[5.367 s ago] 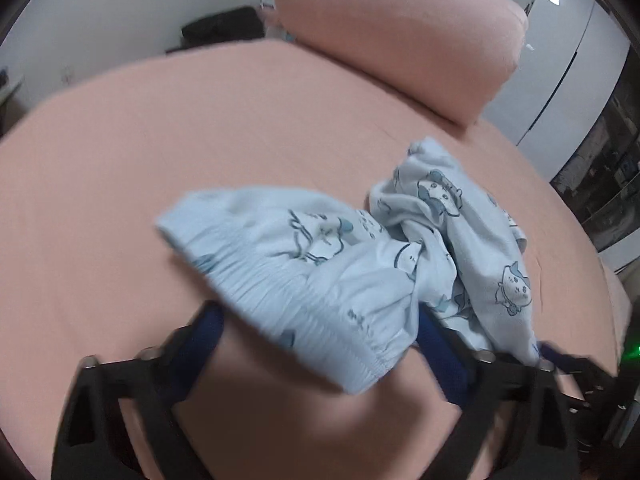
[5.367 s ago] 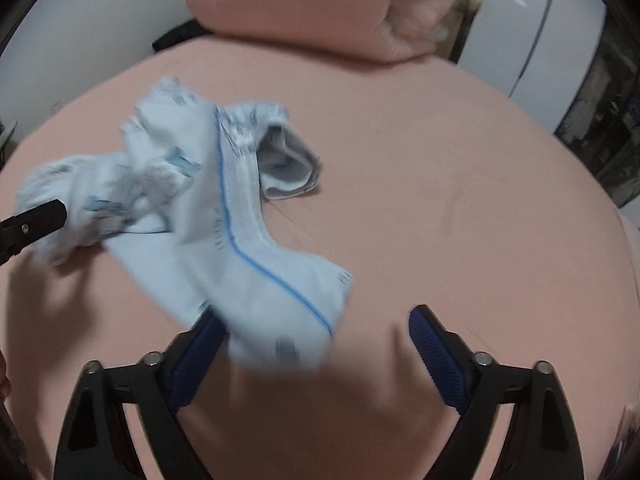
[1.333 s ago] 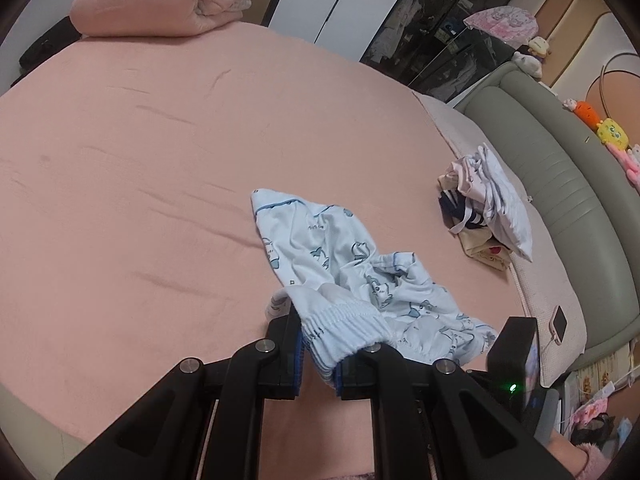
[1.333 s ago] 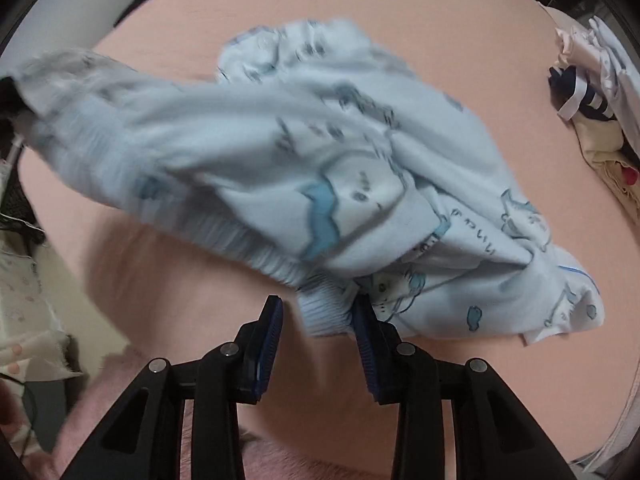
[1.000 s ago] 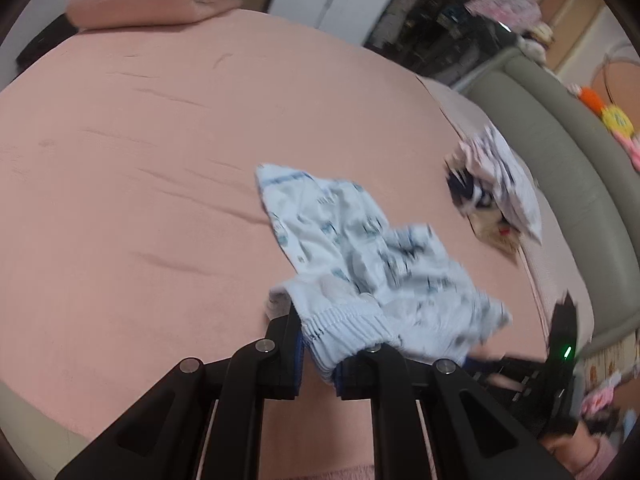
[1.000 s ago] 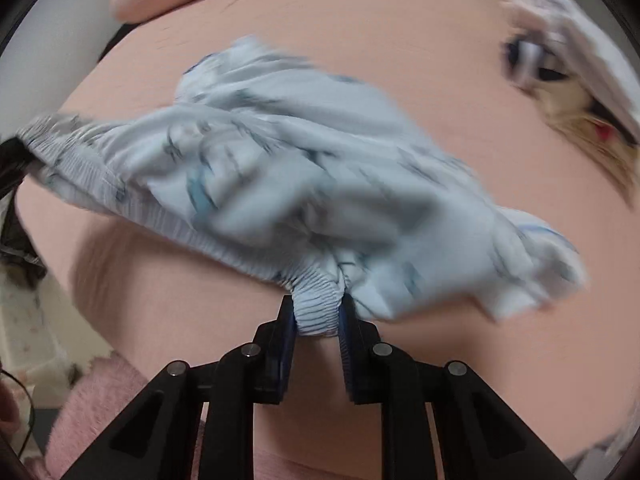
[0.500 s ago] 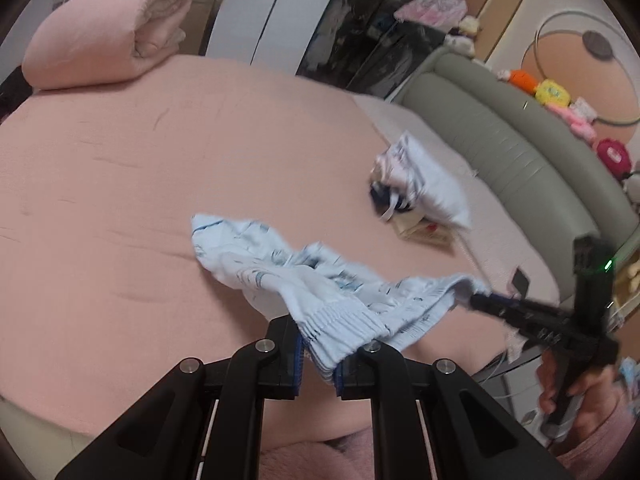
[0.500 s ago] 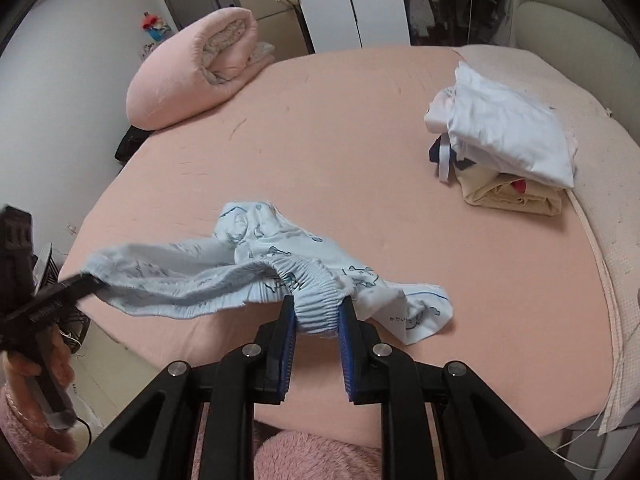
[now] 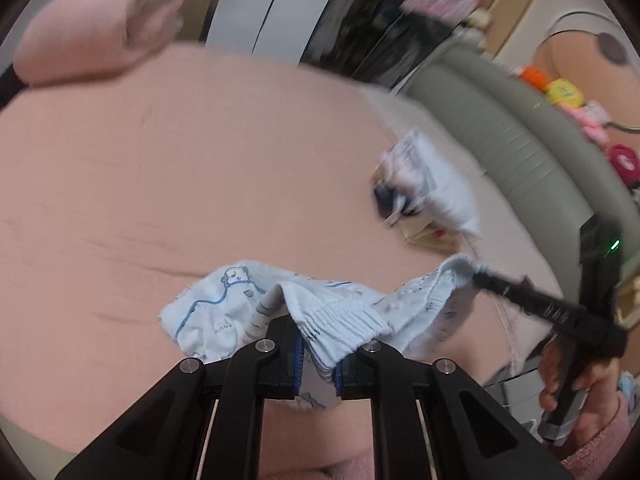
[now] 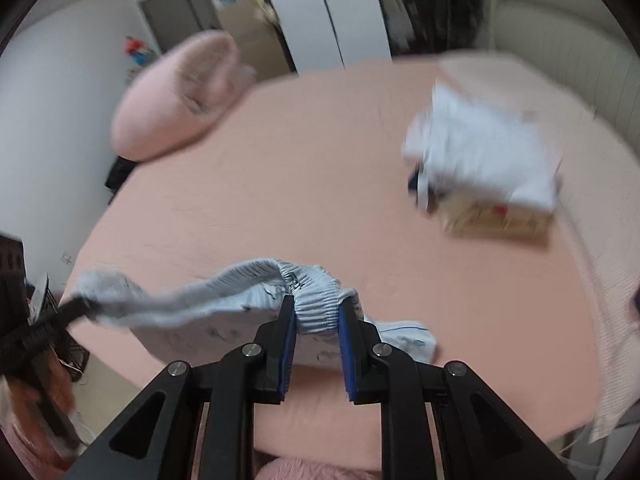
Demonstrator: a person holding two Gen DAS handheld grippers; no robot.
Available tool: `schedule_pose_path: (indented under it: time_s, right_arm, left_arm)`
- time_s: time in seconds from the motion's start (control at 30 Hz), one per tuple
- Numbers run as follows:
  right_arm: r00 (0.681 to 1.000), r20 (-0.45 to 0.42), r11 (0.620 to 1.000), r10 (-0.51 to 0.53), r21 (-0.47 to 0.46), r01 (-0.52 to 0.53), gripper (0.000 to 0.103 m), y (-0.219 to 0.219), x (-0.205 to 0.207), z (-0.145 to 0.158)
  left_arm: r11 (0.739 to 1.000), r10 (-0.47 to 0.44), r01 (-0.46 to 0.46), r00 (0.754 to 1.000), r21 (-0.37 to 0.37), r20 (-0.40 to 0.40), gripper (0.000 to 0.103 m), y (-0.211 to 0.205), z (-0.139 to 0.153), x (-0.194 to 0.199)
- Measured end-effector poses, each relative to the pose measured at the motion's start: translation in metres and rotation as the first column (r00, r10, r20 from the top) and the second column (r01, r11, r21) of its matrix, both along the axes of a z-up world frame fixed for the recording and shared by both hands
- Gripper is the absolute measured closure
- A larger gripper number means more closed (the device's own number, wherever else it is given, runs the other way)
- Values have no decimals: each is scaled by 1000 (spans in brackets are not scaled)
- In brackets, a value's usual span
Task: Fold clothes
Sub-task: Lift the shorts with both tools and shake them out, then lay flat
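Two tools on the shorts' waistband edge, bed beyond.

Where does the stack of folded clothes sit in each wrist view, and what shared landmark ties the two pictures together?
Left wrist view: the stack of folded clothes lies right of centre, blurred, near the grey-green headboard.
Right wrist view: the stack lies upper right on the pink bed.
Shared landmark: the rolled pink blanket at the bed's far edge, upper left in both.

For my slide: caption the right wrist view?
Both grippers hold the pale blue shorts stretched above the pink bed.
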State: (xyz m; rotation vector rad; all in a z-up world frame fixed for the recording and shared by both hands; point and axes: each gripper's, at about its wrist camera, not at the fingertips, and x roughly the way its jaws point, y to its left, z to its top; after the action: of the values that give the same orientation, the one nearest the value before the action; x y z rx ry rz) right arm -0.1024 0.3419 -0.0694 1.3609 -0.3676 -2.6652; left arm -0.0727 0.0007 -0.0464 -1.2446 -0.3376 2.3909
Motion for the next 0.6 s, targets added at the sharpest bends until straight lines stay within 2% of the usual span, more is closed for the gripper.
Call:
schedule_pose_path:
  time_s: [0.07, 0.1, 0.13, 0.2, 0.27, 0.37, 0.43, 0.47, 0.57, 0.6]
  right_arm:
    - [999, -32, 1000, -6, -19, 5, 85, 4, -31, 14]
    - [999, -47, 1000, -9, -28, 7, 85, 6, -46, 21]
    - [996, -92, 1000, -6, -24, 4, 85, 6, -55, 41]
    - [974, -226, 1000, 11, 5, -10, 85, 6, -64, 103]
    - [937, -349, 999, 31, 25, -24, 85, 5, -69, 163]
    - [867, -494, 998, 60, 58, -35, 85, -1, -38, 230]
    - [827, -556, 995, 82, 98, -32, 85, -8, -14, 254]
    - [822, -562, 993, 87, 113, -28, 85, -11, -3, 254]
    - [839, -537, 989, 89, 148, -10, 85, -25, 26, 232]
    - [857, -507, 989, 89, 150, -13, 85, -28, 32, 212]
  left_arm:
    - [1000, 3, -2, 999, 12, -35, 94, 0, 27, -30]
    - [1000, 3, -2, 996, 11, -87, 94, 0, 51, -41]
    - [1000, 1, 0, 984, 3, -177, 94, -2, 87, -47]
    - [1000, -2, -4, 944, -17, -330, 94, -5, 156, -49]
    - [1000, -6, -7, 890, -25, -455, 94, -10, 216, -39]
    - [998, -21, -19, 803, -62, -596, 94, -14, 273, -4]
    - [996, -31, -30, 772, -86, -634, 94, -17, 285, 18]
    - [995, -32, -38, 776, -97, -630, 94, -18, 279, 26]
    - [988, -30, -63, 819, -141, -574, 94, -20, 238, 42]
    - [986, -30, -62, 843, -153, -538, 94, -23, 215, 45]
